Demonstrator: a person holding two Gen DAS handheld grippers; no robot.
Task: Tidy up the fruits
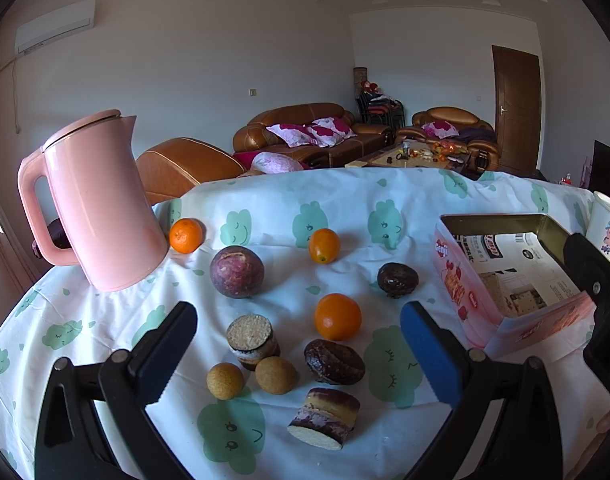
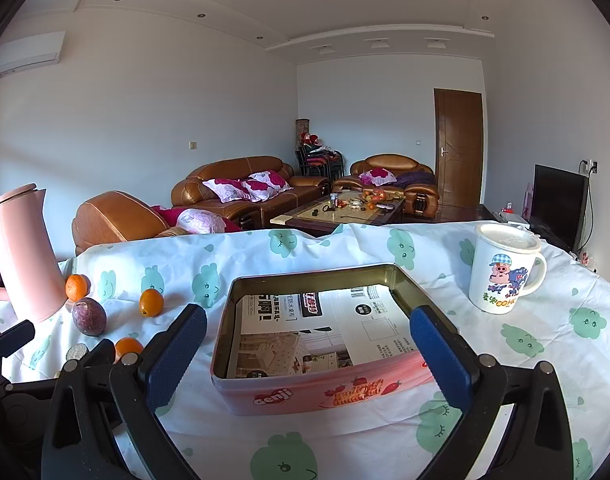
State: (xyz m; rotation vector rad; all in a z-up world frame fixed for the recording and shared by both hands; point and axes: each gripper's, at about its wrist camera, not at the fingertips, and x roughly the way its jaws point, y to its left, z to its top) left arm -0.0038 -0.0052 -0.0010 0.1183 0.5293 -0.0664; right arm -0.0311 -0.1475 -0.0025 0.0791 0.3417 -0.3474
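Note:
Three oranges lie on the cloth: one by the kettle (image 1: 186, 235), one oval (image 1: 324, 245), one nearest (image 1: 337, 317). A purple passion fruit (image 1: 236, 271) and a dark wrinkled one (image 1: 397, 279) lie among them, with two tan round fruits (image 1: 225, 381) (image 1: 276, 375). My left gripper (image 1: 301, 356) is open and empty, above the snacks and fruit. The pink tin (image 2: 325, 394), lined with printed paper, holds no fruit. My right gripper (image 2: 309, 360) is open and empty, straddling the tin's near wall.
A pink kettle (image 1: 101, 200) stands at the table's left. A cartoon mug (image 2: 503, 268) stands right of the tin. Chocolate cakes (image 1: 333, 361) (image 1: 252, 340) (image 1: 325, 418) lie among the fruit. The table's far edge drops off towards sofas.

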